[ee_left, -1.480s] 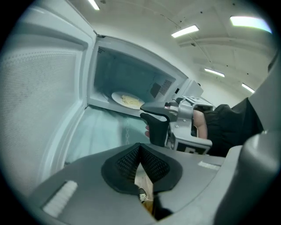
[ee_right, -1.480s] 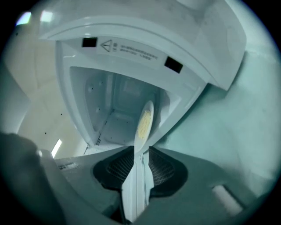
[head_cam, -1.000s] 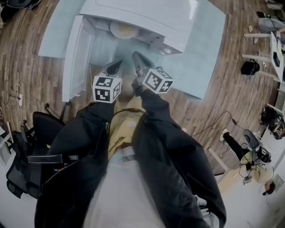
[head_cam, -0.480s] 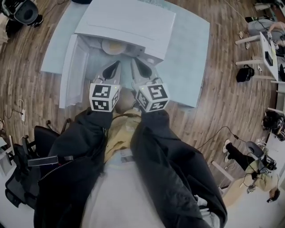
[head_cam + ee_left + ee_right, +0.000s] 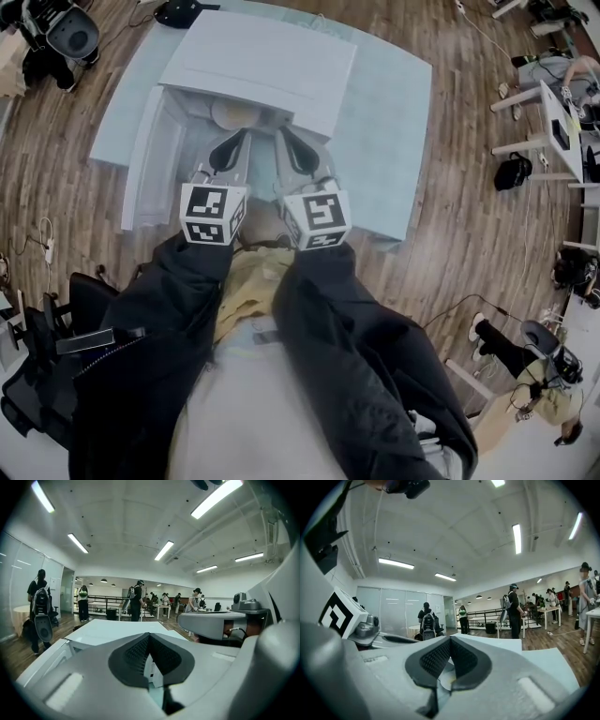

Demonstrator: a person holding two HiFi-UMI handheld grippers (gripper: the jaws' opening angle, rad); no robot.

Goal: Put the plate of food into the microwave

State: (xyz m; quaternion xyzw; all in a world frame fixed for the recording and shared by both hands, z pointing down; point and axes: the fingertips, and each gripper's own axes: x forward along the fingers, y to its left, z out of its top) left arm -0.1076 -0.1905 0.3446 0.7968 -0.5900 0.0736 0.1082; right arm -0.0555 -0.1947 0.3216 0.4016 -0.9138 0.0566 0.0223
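The table [image 5: 398,122] bears the microwave [image 5: 272,61], with its door [image 5: 141,173] open at its left side. The plate [image 5: 228,113] sits inside the microwave. Your left gripper [image 5: 244,134] and right gripper [image 5: 282,132] hover at the microwave's mouth, both with jaws together and empty.

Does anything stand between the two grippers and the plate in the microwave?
Nothing visible does. The plate sits inside the microwave, whose door is swung open to the left. The left gripper and right gripper, both shut and empty, point at the opening just in front of the plate.
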